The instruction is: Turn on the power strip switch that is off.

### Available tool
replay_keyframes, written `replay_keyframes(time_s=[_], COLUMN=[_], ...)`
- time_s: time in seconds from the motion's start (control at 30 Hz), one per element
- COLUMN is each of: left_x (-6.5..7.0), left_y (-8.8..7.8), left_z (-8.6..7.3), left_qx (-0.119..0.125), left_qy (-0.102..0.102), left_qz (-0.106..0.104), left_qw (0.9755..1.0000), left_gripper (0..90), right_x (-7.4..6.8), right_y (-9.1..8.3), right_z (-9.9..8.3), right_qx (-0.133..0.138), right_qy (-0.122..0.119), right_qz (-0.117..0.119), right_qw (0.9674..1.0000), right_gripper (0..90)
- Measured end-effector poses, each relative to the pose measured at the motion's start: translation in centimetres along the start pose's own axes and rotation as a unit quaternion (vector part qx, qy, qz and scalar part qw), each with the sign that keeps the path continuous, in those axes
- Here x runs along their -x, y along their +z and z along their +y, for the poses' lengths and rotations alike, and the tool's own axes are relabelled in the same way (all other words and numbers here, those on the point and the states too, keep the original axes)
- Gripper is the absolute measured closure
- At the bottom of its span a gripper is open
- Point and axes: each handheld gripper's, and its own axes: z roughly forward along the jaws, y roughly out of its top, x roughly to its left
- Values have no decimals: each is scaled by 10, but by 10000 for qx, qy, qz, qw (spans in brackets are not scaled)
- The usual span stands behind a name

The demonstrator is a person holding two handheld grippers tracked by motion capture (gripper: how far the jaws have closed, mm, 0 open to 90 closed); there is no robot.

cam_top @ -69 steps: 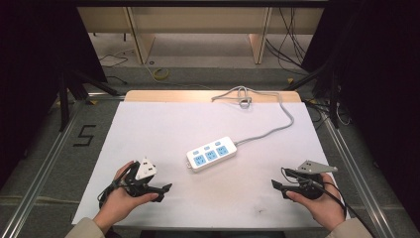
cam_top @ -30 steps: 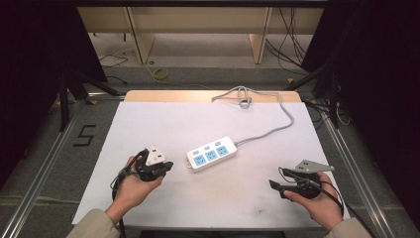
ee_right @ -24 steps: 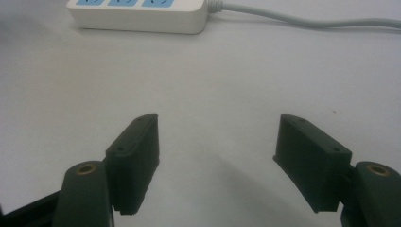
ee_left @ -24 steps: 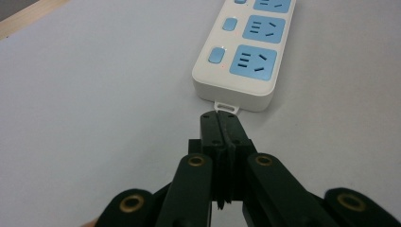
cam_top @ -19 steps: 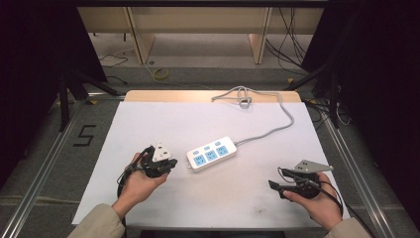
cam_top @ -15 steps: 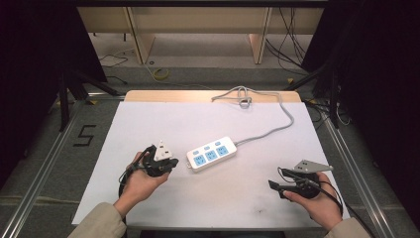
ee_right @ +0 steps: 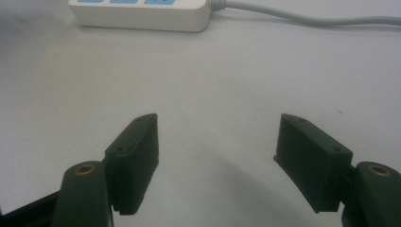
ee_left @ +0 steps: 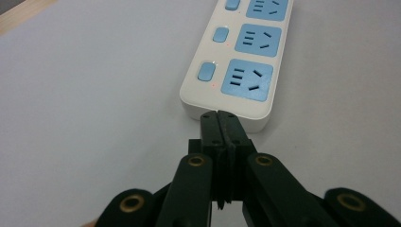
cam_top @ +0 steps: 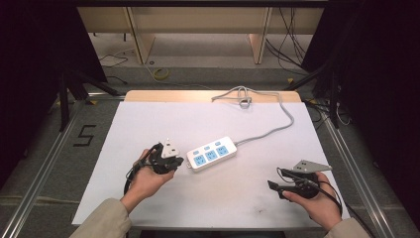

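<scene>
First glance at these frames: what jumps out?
The white power strip with three blue sockets lies mid-table on the white table cover, its grey cable running to a coil at the far edge. The left gripper, jaws pressed shut with nothing between them, points at the strip's near end. The right gripper sits open near the table's right front, apart from the strip.

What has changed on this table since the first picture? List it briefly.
The left gripper, jaws shut on nothing, has slid across the table toward the near end of the power strip and now sits just short of it. The right gripper, open, the power strip and its cable stayed put.
</scene>
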Motion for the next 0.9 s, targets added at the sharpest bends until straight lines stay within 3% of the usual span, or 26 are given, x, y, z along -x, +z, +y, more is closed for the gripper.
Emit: replay_keyframes(time_s=[0.9], left_x=[2], left_y=[17], left_z=[23], left_qx=[27], left_qy=[135], left_qz=[-77], left_qw=[9999], left_gripper=[897], right_x=[-2], right_y=[1], right_z=[-1], right_qx=[-26], right_qy=[-16], right_qz=[28], right_qw=[10000], right_gripper=[308])
